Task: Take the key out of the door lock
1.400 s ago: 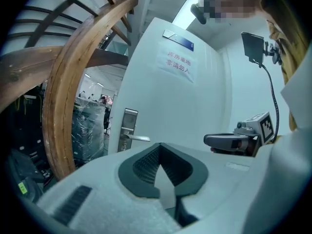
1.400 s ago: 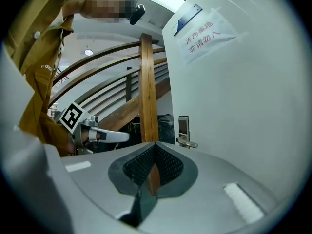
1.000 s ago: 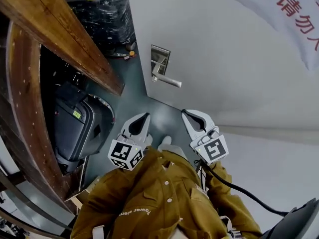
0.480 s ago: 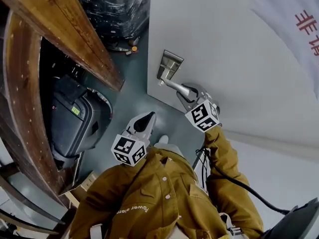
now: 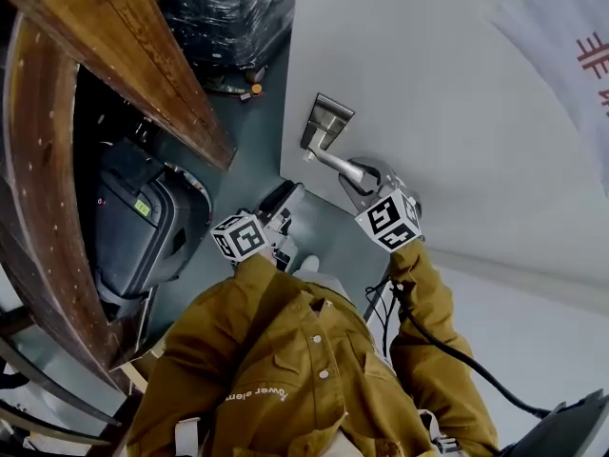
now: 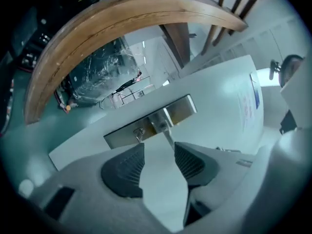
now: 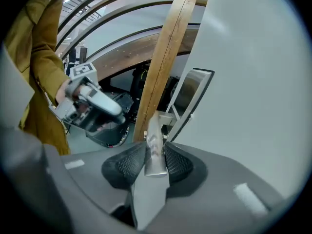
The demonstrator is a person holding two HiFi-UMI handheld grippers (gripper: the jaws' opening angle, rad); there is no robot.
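A white door (image 5: 428, 84) carries a metal lock plate (image 5: 328, 122) with a lever handle (image 5: 335, 163). In the left gripper view, a small key (image 6: 139, 132) sticks out of the lock plate (image 6: 180, 110) beside the handle. My left gripper (image 6: 158, 150) points at the plate from a short way off. Its jaws are opening with nothing between them. In the head view the left gripper (image 5: 288, 196) hangs near the door's edge. My right gripper (image 7: 155, 153) is closing on the handle (image 7: 152, 128), and both pads touch the lever's free end. The head view shows the right gripper (image 5: 364, 179) there too.
A slanted wooden beam (image 5: 114, 55) runs along the left. Below it sits a dark grey case (image 5: 143, 227). Black wrapped goods (image 5: 219, 17) lie behind the door's edge. A cable (image 5: 457, 360) trails from my right gripper. A sheet with red characters (image 5: 590, 55) hangs on the door.
The right gripper rose from in front of the body to the handle and closed round its end. The left gripper turned toward the lock plate and its jaws came apart.
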